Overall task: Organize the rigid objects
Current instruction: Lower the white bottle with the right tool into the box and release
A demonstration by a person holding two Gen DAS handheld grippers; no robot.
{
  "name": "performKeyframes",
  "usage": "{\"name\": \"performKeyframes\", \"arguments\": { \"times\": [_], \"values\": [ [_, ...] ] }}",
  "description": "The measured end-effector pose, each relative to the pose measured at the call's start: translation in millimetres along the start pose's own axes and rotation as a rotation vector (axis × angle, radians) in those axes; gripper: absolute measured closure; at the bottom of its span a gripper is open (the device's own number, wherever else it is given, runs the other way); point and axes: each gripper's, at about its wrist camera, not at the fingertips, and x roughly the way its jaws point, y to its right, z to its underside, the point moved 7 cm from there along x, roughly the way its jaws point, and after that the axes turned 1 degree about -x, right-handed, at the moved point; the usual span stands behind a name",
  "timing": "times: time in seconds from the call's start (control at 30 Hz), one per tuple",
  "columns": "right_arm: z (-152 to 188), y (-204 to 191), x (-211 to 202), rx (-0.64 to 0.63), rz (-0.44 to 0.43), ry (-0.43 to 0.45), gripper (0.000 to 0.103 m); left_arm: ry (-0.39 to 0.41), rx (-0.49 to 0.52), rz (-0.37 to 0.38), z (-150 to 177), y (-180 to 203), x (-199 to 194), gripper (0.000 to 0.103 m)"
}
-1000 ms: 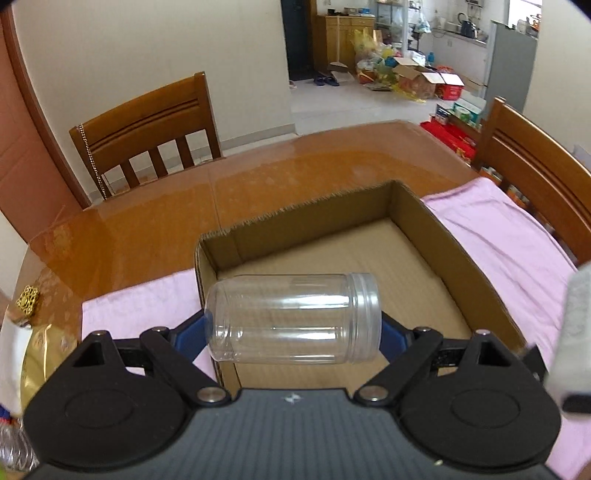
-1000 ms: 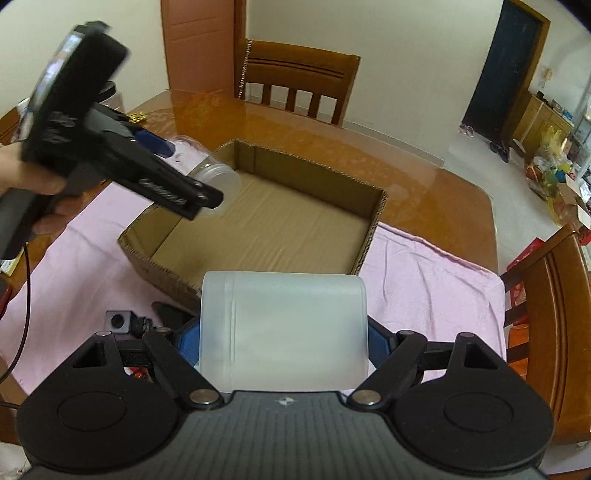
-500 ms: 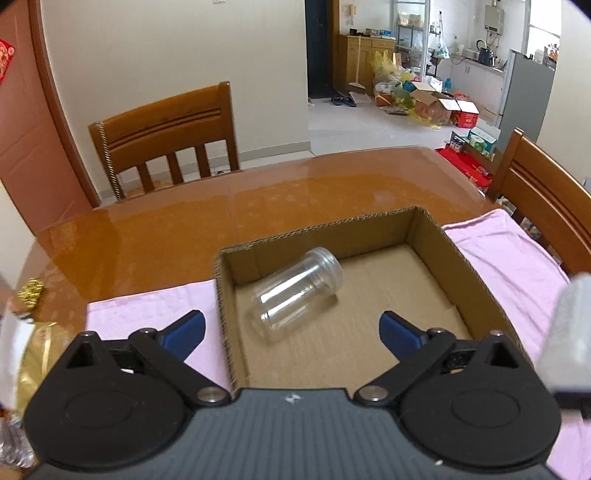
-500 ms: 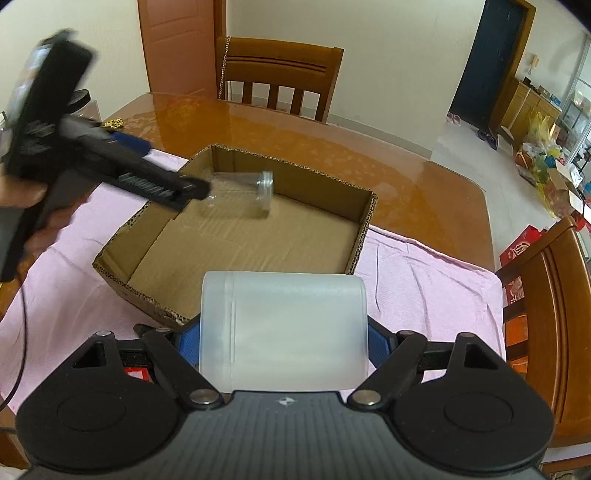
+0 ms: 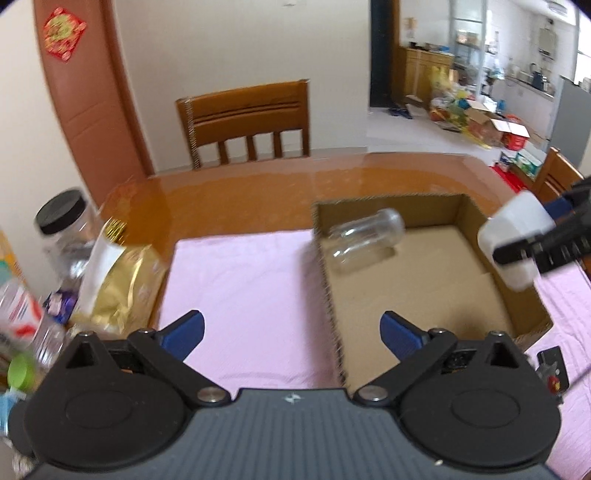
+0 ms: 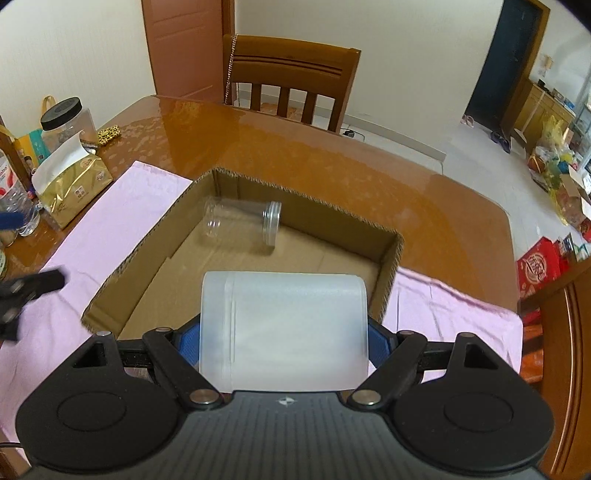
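We see left gripper (image 6: 22, 295) blurred, cut by frame edge; frosted container (image 6: 284, 328) hides right gripper pads; clutter (image 5: 22, 314) at table edge smeared, unreadable.

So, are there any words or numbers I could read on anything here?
No text here is clear enough to quote.
Red diamond sign: gold mark, too blurred to read.
Red box: pale characters, too small to read.
Gold bag: tiny print, unreadable.
Bottle label: red marks on white, cut off and unreadable.
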Motion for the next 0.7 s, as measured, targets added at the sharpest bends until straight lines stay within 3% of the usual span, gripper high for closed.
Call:
{"name": "performKeyframes", "arguments": {
  "times": [0.27, 0.33, 0.7],
  "values": [
    [-31, -1, 32, -0.021, 0.048, 0.004, 0.015, -0.009, -0.092, -0.037, 25, -29, -9, 0.002],
    [-37, 1, 38, -0.024, 0.063, 0.022, 0.000, -0.004, -0.118, -0.031, 29, -34, -9, 0.002],
    [-27, -1, 10, 0.009, 0.068, 0.086, 0.000, 0.001, -0.107, -0.003, 41, -31, -11, 0.002]
  ]
}}
